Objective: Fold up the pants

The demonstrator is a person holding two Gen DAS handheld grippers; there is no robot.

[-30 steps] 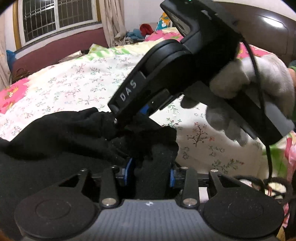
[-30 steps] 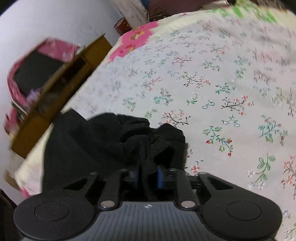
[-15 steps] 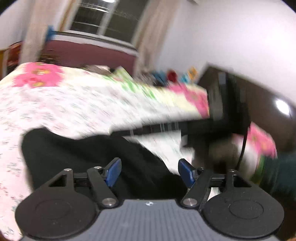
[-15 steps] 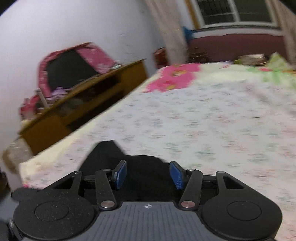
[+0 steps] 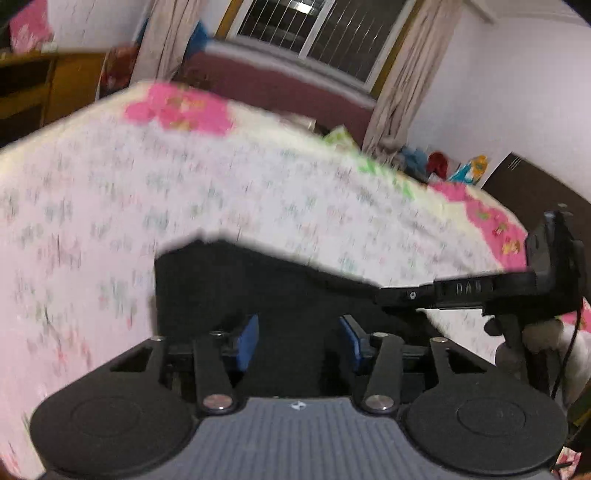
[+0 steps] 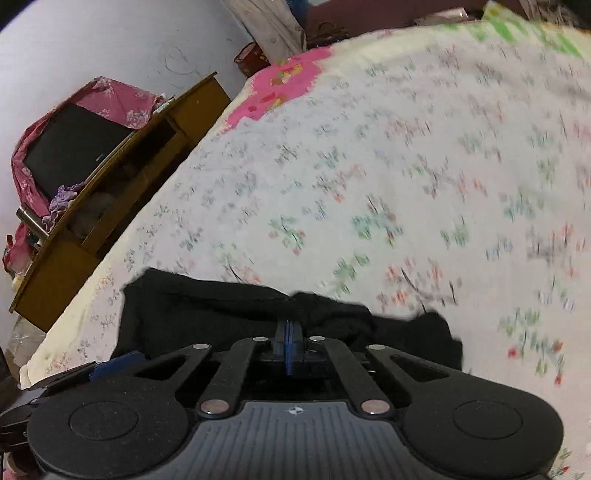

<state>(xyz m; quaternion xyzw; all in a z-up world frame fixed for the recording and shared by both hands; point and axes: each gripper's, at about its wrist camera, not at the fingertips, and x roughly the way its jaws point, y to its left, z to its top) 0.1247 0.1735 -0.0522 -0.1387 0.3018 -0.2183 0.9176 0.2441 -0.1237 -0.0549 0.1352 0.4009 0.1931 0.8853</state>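
Black pants (image 5: 258, 280) lie flattened on the floral bed sheet (image 5: 110, 206). My left gripper (image 5: 300, 344) hovers over their near edge. Its jaws are closing, the blue pads (image 5: 247, 343) still stand apart, and neither presses on the dark cloth that shows between them. In the right wrist view the pants (image 6: 221, 306) lie just ahead of my right gripper (image 6: 290, 347), whose blue pads are pressed together with no cloth seen between them. From the right of the left wrist view, the right gripper (image 5: 384, 295) reaches over the pants' right edge.
A wooden cabinet (image 6: 122, 192) with a dark screen (image 6: 70, 147) under pink cloth stands beyond the bed's left edge. A window (image 5: 314, 33), curtains (image 5: 399, 85) and a dark headboard (image 5: 535, 184) lie farther off. A gloved hand (image 5: 546, 336) holds the right gripper.
Both grippers let go of the bunched pants, which now lie flatter. The left gripper swung aside and rolled, its jaws opening wide, then narrowing. The right jaws opened, then shut empty.
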